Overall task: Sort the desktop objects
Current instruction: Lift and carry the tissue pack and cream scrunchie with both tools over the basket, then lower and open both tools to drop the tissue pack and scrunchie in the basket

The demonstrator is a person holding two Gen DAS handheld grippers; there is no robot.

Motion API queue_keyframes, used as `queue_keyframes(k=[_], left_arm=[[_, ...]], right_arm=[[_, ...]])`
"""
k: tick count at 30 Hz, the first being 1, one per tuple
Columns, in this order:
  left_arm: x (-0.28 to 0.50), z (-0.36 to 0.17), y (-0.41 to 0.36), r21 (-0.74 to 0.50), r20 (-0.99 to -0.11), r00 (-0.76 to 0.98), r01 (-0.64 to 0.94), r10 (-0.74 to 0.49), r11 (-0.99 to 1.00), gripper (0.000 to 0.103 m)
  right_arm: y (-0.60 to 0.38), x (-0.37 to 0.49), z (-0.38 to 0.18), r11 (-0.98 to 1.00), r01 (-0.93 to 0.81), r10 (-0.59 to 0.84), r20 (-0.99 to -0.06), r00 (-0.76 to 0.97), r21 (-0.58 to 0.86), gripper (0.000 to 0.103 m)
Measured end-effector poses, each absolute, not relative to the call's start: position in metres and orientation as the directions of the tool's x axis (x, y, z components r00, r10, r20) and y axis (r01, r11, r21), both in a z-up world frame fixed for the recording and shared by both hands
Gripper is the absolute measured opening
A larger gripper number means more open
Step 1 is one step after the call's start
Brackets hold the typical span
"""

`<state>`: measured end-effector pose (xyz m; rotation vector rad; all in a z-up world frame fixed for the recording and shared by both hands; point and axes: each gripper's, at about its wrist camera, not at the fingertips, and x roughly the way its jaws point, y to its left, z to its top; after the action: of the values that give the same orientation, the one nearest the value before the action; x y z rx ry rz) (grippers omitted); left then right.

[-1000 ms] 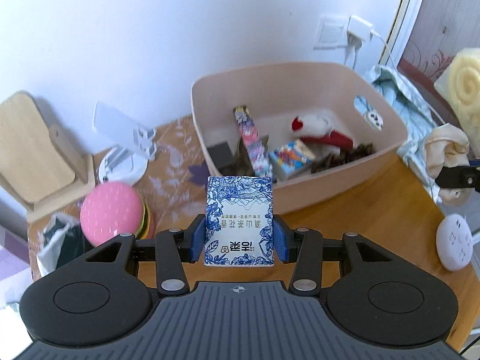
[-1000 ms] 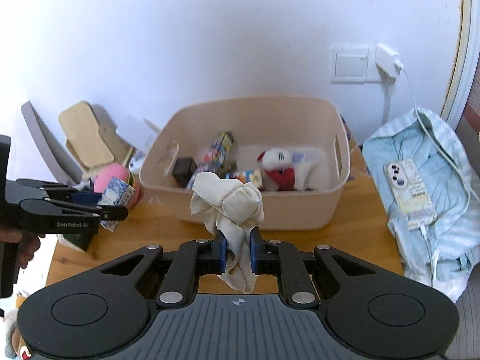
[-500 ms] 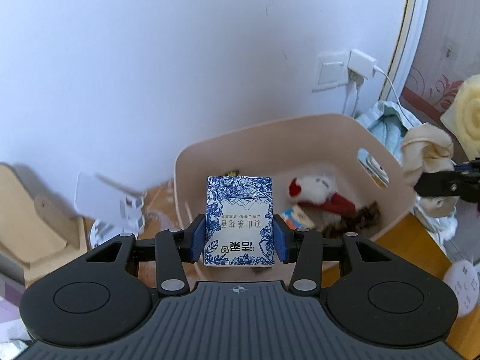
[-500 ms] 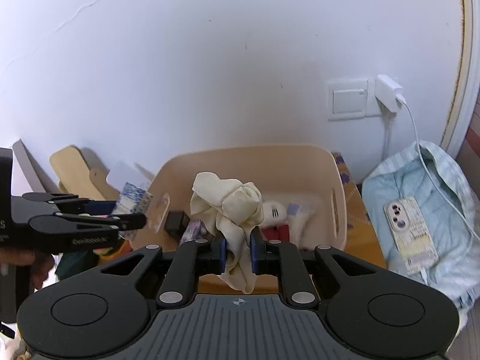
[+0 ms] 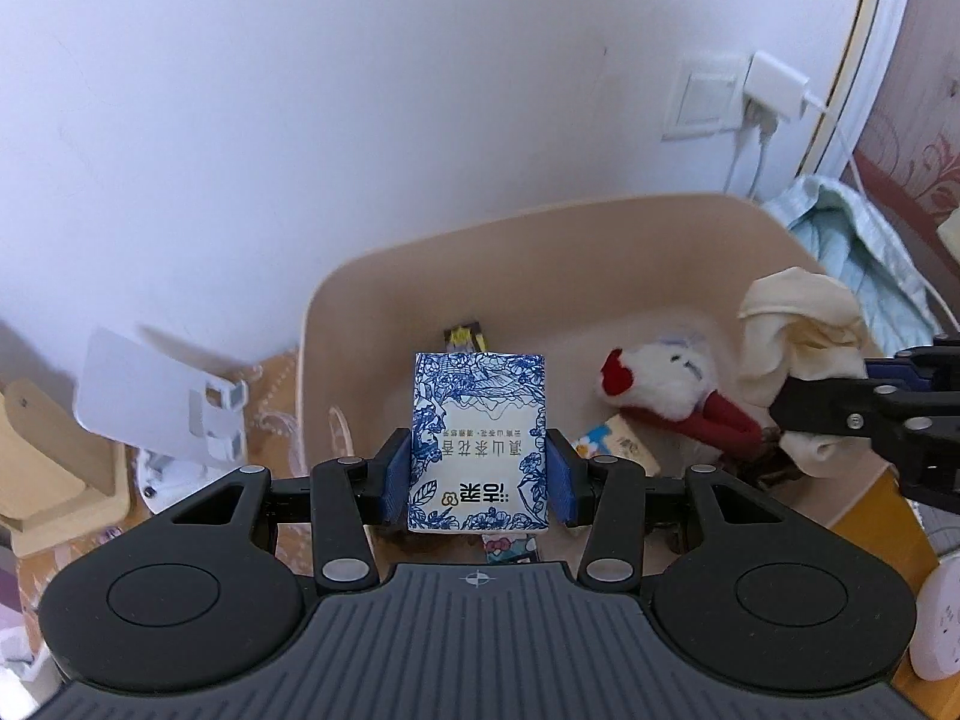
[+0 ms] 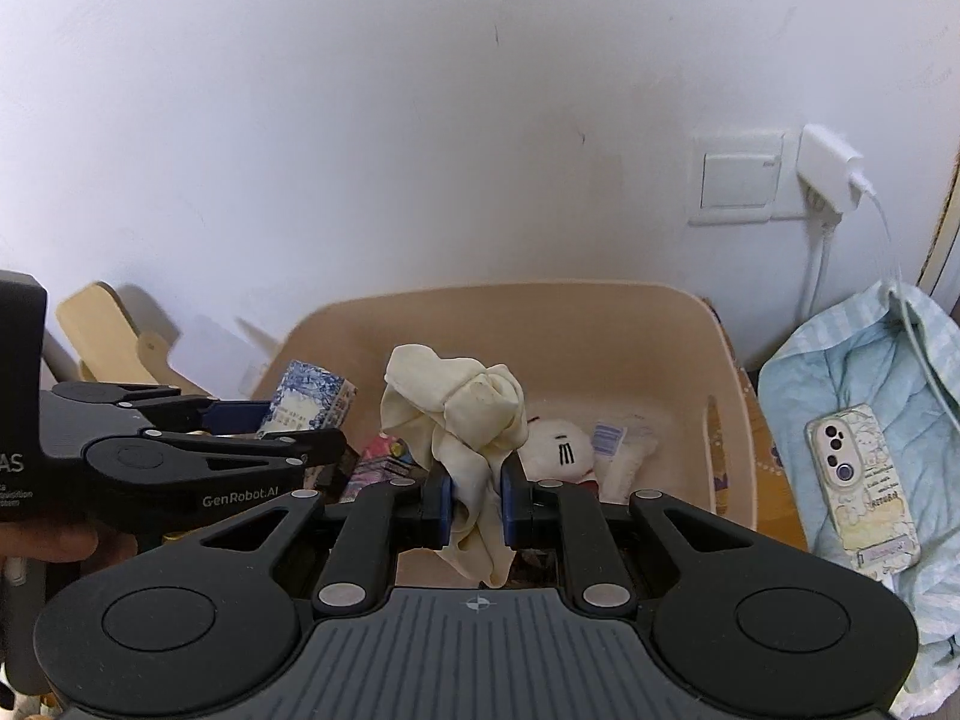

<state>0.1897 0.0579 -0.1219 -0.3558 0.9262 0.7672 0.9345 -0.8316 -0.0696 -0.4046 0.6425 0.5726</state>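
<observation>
The left gripper (image 5: 479, 480) clamps a blue-and-white tissue pack (image 5: 478, 450) above the beige bin (image 5: 540, 228). The right gripper (image 6: 475, 501) pinches a crumpled cream cloth (image 6: 462, 414) over the same bin. Inside, a white plush toy (image 6: 555, 441) lies partly hidden; the other contents are hard to make out.

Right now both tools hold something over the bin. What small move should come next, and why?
Probably open the left tool and let the tissue pack drop. It hangs above the bin, over a bare part of the floor. The right tool with the cloth can follow.
</observation>
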Motion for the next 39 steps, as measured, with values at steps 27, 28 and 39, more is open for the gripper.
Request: queue_keyframes(k=[27,28,39], left_arm=[[0.185,-0.14,0.056,0.007,-0.83,0.504,-0.417,0.237,0.909,0.075],[0.185,-0.139,0.056,-0.006,-0.833,0.51,-0.396,0.215,0.918,0.076],[0.174,-0.126,0.049,-0.049,-0.82,0.561,-0.267,0.114,0.962,0.076]], right_arm=[[-0.845,0.956,-0.112,0.836,-0.52,0.241,-0.733,0.636,-0.177,0.089],[-0.847,0.956,-0.109,0.845,-0.507,0.236,-0.729,0.642,-0.173,0.097],[-0.852,0.963,-0.102,0.881,-0.457,0.222,-0.749,0.624,-0.12,0.103]])
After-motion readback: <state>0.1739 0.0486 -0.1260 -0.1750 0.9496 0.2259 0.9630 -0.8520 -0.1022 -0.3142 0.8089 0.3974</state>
